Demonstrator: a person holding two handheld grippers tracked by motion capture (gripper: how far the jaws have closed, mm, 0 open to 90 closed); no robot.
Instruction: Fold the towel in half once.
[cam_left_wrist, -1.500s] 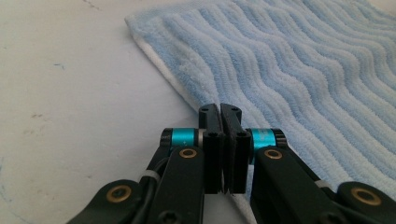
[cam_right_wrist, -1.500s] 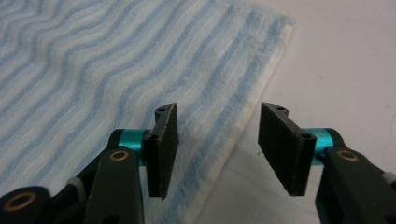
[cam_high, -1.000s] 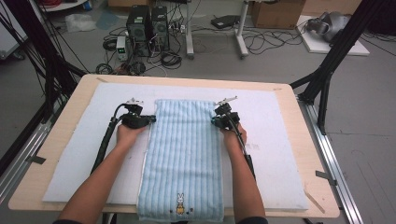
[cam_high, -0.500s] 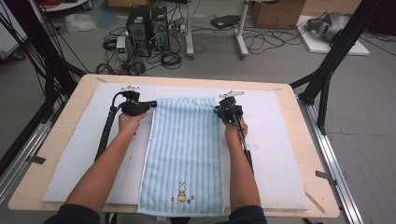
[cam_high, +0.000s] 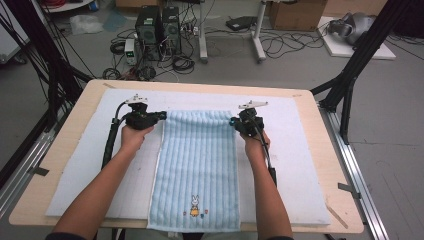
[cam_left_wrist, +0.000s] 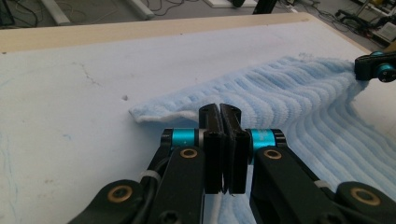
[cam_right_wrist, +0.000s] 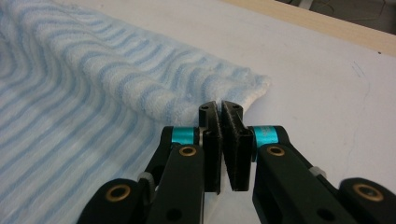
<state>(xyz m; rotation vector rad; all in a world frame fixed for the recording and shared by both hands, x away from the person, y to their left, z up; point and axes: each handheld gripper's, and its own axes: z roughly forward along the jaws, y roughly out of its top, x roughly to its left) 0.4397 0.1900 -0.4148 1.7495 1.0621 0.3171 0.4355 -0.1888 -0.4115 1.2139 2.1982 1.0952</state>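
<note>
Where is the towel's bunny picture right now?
In the high view, the bunny picture sits near the blue towel's near end, between the person's forearms.

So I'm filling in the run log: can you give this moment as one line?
towel: flat, far edge raised | left gripper: shut on towel, far left corner | right gripper: shut on towel, far right corner

A light wooden table (cam_high: 60, 192) carries a white padded mat (cam_high: 300, 170) that covers most of its top, leaving a bare wood border. On the mat lies a light-blue ribbed towel (cam_high: 197, 170), lengthwise, its bunny-embroidered near end reaching the mat's near edge.
</note>
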